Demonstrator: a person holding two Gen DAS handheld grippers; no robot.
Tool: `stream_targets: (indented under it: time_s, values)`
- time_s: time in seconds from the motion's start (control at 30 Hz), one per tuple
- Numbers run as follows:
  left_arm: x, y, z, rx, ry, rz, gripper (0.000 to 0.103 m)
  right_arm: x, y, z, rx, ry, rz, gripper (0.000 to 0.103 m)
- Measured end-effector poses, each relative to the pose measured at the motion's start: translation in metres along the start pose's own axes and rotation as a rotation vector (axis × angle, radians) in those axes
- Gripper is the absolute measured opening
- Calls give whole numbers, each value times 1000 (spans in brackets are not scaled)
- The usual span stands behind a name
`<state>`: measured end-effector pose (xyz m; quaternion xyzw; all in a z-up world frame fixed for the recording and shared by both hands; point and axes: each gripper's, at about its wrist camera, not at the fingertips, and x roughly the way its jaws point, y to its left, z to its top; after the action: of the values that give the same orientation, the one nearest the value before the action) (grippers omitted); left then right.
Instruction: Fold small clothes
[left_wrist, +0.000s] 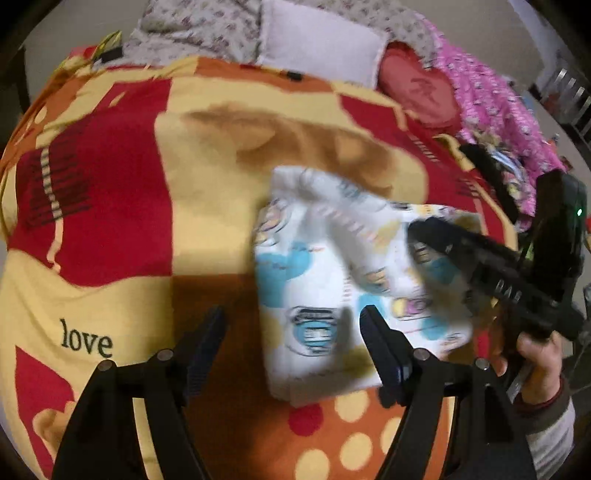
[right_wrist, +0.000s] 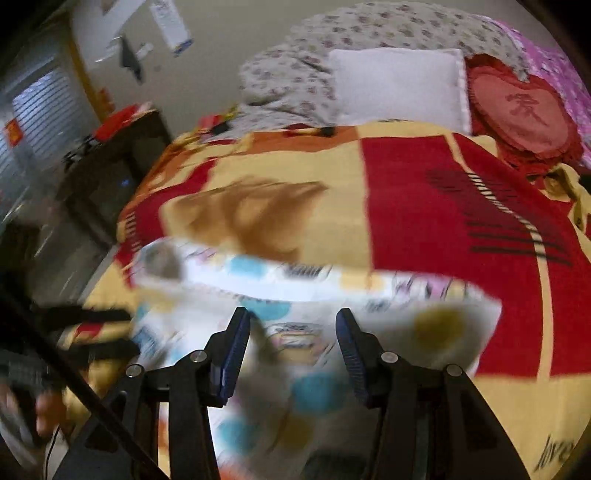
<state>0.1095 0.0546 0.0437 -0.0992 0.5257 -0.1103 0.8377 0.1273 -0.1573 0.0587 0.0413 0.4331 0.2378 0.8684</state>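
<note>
garment: small white printed piece (left_wrist: 325, 280), blue and yellow blobs, partly folded and bunched, lying on the bed blanket (left_wrist: 110, 206); the same piece fills the lower middle of the right wrist view (right_wrist: 303, 354), blurred.
left gripper: (left_wrist: 291, 332) fingers spread wide, nothing between them; the right finger's tip overlaps the garment's lower edge, the left finger is over bare blanket. Contact with the cloth: cannot tell.
right gripper: (right_wrist: 291, 332) fingers apart, hanging over the garment with cloth showing between and beyond them; not clamped on anything visible. In the left wrist view it comes in from the right (left_wrist: 417, 230), its tip at the garment's upper right part; grip cannot be judged from there.
right hand: (left_wrist: 535, 350) wrapped round the right gripper's handle, striped cuff at the wrist.
blanket: red, yellow and orange patches, polka dots near the bottom, word "love" (left_wrist: 85, 341) printed at lower left.
head of bed: white pillow (left_wrist: 317, 40), red heart cushion (left_wrist: 421, 92) just beside it, grey floral quilt (left_wrist: 199, 26) behind, pink patterned bedding (left_wrist: 495, 110) along the right side.
room: dark cabinet (right_wrist: 107, 166) beside the bed, window blinds (right_wrist: 33, 110) beyond it.
blur: heavy around the garment in both views, fold edges unclear.
</note>
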Motion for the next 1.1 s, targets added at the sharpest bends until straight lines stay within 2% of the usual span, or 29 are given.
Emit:
stream_targets:
  time_s: [0.07, 0.17, 0.23, 0.3, 0.4, 0.5, 0.67, 0.7, 0.73, 0.77, 0.8, 0.83, 0.9, 1.03, 1.1]
  values:
    - [7, 7, -3, -27, 25, 3, 74, 11, -3, 4, 13, 7, -15, 51]
    - [3, 12, -9, -28, 22, -5, 74, 4, 0, 4, 3, 8, -19, 51]
    - [-6, 11, -13, -16, -10, 5, 74, -20, 5, -4, -10, -1, 4, 59]
    - [-15, 10, -16, -14, -30, 9, 74, -40, 8, -13, -34, 2, 14, 61]
    - [-25, 10, -24, -8, -52, -10, 76, -77, 3, -38, -53, -23, -31, 64]
    - [-23, 9, -31, 3, -49, -32, 79, -99, -18, -61, 14, -24, -95, 68]
    - [-3, 8, -36, -30, -12, -39, 79, -85, -42, -78, 79, 18, -86, 67]
    - [0, 8, -38, -30, -8, -44, 79, -82, -44, -79, 86, 17, -78, 62]
    - [1, 7, -40, -23, -7, -55, 79, -79, -46, -79, 90, 15, -48, 43]
    - [2, 5, -42, -8, -4, -72, 64, -77, -45, -79, 82, 17, -24, 33]
    - [4, 3, -44, 4, 9, -91, 49, -77, -43, -79, 72, 16, -22, 16]
    - [7, 1, -44, 16, 33, -111, 29, -78, -41, -79, 61, 7, -31, 13]
    - [5, -1, -45, 37, 30, -111, 27, -83, -41, -80, 73, -5, 5, 11]
    - [-5, 1, -51, 44, 45, -173, 23, -100, -43, -85, 92, -13, 67, 10]
    - [-7, 2, -55, 51, 48, -177, 23, -107, -45, -90, 101, -7, 87, 10]
